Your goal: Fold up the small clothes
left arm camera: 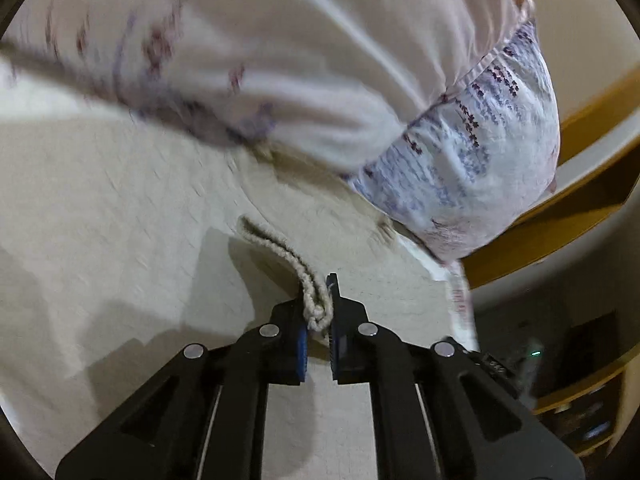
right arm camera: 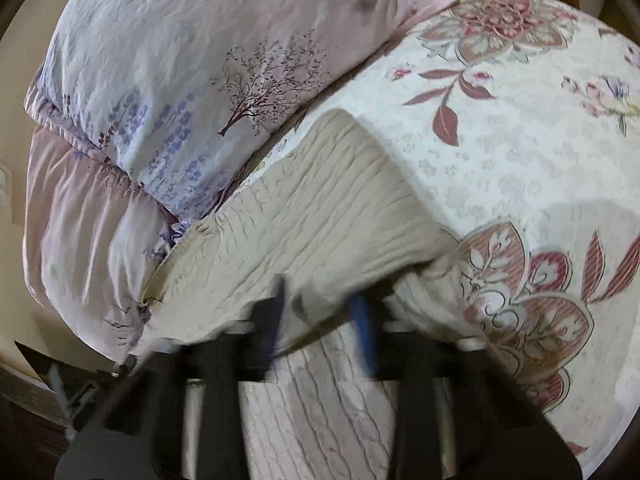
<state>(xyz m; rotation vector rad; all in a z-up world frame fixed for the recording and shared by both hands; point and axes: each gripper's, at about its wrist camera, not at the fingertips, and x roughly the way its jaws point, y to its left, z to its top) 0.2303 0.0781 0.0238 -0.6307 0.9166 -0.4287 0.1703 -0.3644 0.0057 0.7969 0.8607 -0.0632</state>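
Observation:
A beige ribbed knit garment (right arm camera: 320, 200) lies spread on a floral bedspread (right arm camera: 520, 140). In the left wrist view my left gripper (left arm camera: 320, 312) is shut on the garment's bunched knit edge (left arm camera: 296, 268), with the cloth (left arm camera: 120, 220) stretching away in front. In the right wrist view my right gripper (right arm camera: 320, 320) is blurred by motion. Its jaws stand apart over a fold of the garment, and I cannot tell whether the pads touch the cloth.
A lavender-print pillow (right arm camera: 180, 80) lies at the head of the bed, left of the garment; it also shows in the left wrist view (left arm camera: 460, 140). A wooden bed frame (left arm camera: 560, 220) runs along the right. Shelving (left arm camera: 580, 420) stands low at the right.

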